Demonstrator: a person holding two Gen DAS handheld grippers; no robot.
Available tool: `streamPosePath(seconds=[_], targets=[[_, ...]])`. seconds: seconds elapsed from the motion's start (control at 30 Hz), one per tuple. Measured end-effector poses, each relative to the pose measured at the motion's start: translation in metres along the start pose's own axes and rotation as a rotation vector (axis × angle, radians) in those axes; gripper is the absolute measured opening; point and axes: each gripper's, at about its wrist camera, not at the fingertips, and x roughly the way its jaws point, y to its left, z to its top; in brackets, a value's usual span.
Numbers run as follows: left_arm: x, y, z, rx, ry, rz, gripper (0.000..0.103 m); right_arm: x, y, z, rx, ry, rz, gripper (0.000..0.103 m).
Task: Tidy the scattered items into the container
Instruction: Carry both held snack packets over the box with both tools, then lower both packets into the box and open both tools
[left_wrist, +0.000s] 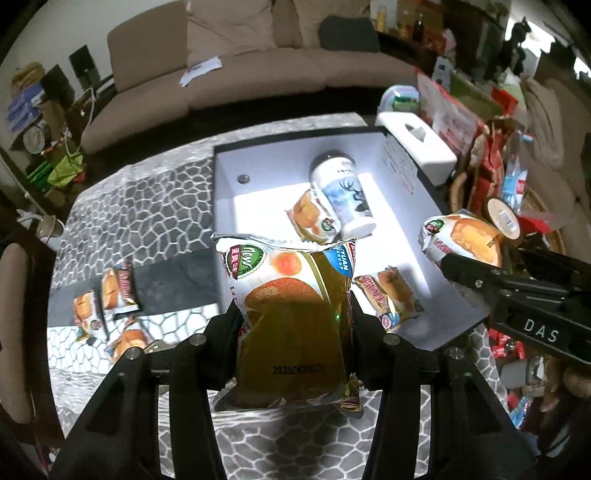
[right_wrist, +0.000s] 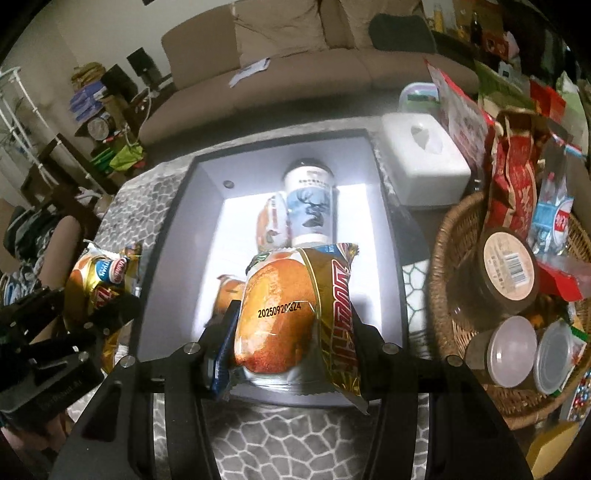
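My left gripper (left_wrist: 291, 317) is shut on a gold cake packet (left_wrist: 291, 314), held over the near left edge of the white box (left_wrist: 229, 173). My right gripper (right_wrist: 293, 321) is shut on another cake packet (right_wrist: 295, 310), held over the box's near end (right_wrist: 177, 258). Inside the box lie a deer-print can (left_wrist: 343, 195), also in the right wrist view (right_wrist: 312, 206), and two cake packets (left_wrist: 314, 218) (left_wrist: 391, 295). Three more packets (left_wrist: 110, 306) lie on the patterned cloth left of the box. The right gripper with its packet (left_wrist: 461, 240) shows in the left wrist view.
A white tissue box (right_wrist: 424, 162) stands right of the box. A wicker basket (right_wrist: 443, 258) full of jars and snacks sits at the right. A beige sofa (left_wrist: 240, 74) is behind the table. The left gripper and its packet (right_wrist: 99, 280) show at the left.
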Motion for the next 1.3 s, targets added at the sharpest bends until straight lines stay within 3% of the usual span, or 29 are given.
streamPosePath(seconds=[0.7,1.3], targets=[[0.098,-0.018,0.001,0.012,0.129,0.0,0.047,0.07,-0.021,0.001,0.013,0.064,0.001,0.053],[0.114,-0.013,-0.002,0.009,0.153,0.028,0.047,0.083,-0.013,0.0,-0.005,0.07,-0.014,0.053]])
